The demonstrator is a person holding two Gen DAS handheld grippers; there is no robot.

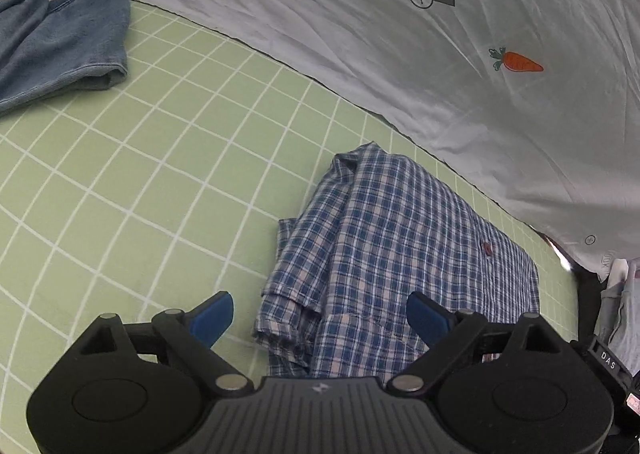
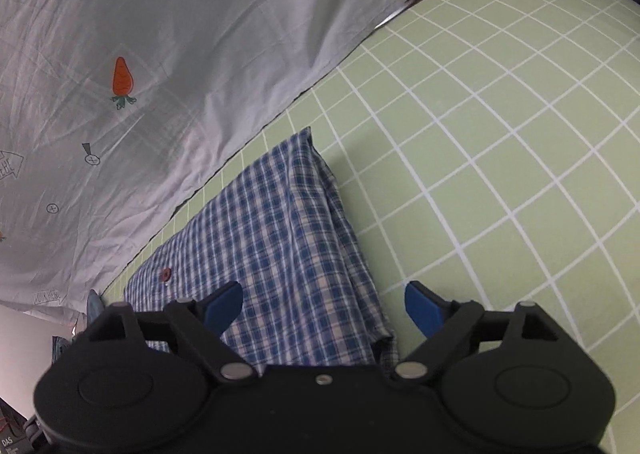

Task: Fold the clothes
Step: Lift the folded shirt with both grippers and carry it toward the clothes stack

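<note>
Shirt (image 1: 404, 254) lies folded on the green mat (image 1: 160, 158).
Both grippers, left (image 1: 320, 318) and right (image 2: 324, 308), hover over it, jaws wide, holding nothing.

Brightness: even, soft, rather dim indoor light in both views; colours muted.
Glare: one blown-out white patch at the upper right of the right wrist view, beside the edge of the white sheet (image 2: 200, 34).
Shadows: faint, soft-edged; a thin dark line under the sheet's edge, mild shading beside the plaid shirt (image 1: 400, 246).
Distortion: strong fisheye; grid lines of the green mat (image 1: 140, 158) bow outward, corners fall to black.
Sharpness: centre fairly crisp; slight softness toward edges and on the nearest gripper bodies.
</note>
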